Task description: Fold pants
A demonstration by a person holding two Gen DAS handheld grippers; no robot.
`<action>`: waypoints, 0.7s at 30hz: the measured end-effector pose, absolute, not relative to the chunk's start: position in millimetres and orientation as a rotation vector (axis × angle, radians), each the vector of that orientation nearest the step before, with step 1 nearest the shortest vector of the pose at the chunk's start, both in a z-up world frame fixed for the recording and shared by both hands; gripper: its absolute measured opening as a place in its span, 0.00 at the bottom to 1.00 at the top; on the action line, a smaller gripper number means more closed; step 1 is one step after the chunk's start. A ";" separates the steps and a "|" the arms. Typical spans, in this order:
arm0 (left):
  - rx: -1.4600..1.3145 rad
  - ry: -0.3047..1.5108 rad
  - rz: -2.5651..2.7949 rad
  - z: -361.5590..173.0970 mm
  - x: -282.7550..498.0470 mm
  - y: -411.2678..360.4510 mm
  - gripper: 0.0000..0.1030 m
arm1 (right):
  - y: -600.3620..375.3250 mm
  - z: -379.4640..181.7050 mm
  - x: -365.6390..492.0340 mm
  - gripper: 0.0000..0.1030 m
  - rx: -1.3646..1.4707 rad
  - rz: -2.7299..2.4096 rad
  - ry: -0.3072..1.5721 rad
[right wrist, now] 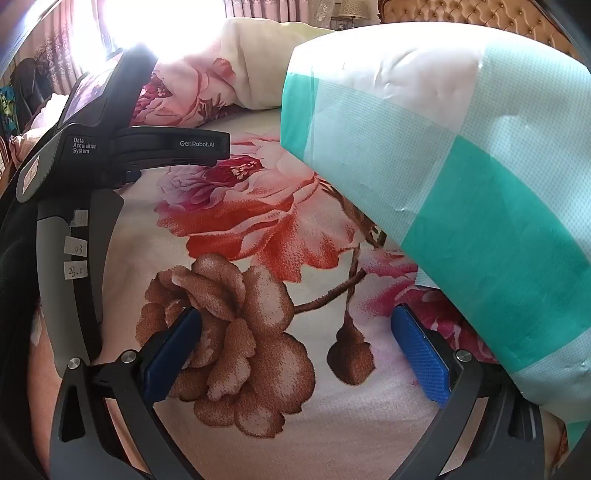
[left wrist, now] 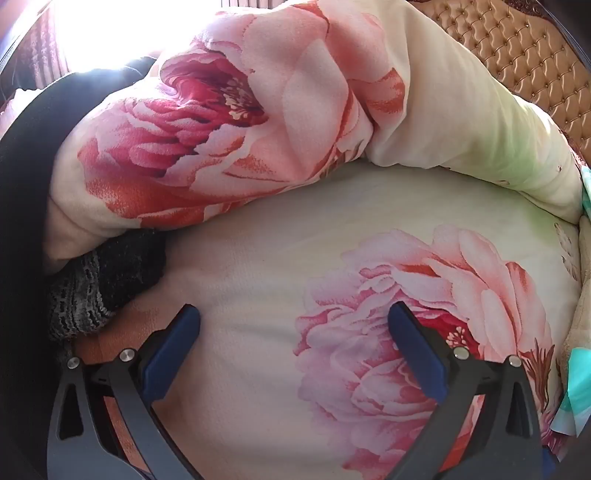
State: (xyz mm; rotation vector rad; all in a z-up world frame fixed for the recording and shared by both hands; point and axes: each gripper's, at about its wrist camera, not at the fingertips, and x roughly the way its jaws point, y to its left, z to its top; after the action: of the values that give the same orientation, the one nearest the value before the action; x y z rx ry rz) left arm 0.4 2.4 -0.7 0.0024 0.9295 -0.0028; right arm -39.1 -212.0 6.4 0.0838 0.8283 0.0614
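My left gripper [left wrist: 293, 314] is open and empty, its blue pads wide apart above the floral bedsheet [left wrist: 258, 258]. A dark grey and black knitted garment [left wrist: 107, 280] lies at the left, partly tucked under a rolled floral quilt [left wrist: 229, 122]; I cannot tell if it is the pants. My right gripper [right wrist: 295, 317] is open and empty over the floral sheet [right wrist: 258, 258]. The body of the left gripper [right wrist: 92, 155] shows at the left of the right wrist view. No pants are clearly in view.
A green and white checked pillow [right wrist: 461, 177] lies close on the right of the right gripper. The rolled quilt runs across the back of the bed. A tufted tan headboard [left wrist: 524, 55] stands behind. A bright window [right wrist: 147, 22] glares at the far left.
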 end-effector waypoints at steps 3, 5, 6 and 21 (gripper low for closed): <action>0.004 0.930 -0.002 -0.1 1.3 -0.4 0.99 | -213.2 6.1 -38.8 0.96 0.087 0.063 0.828; 0.004 0.930 -0.002 -0.4 0.8 -0.5 0.99 | -213.2 6.2 -38.8 0.96 0.087 0.063 0.828; 0.004 0.930 -0.002 -0.5 0.5 -0.4 0.99 | -213.4 6.2 -38.7 0.96 0.087 0.063 0.828; 0.004 0.930 -0.002 -0.1 1.1 -0.6 0.99 | -211.3 6.3 -39.2 0.96 0.085 0.062 0.828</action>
State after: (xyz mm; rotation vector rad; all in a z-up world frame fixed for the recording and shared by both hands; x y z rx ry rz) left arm 1.1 -0.6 -0.1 0.0042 0.9296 -0.0017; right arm -39.2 -211.3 6.3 0.0847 0.8285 0.0617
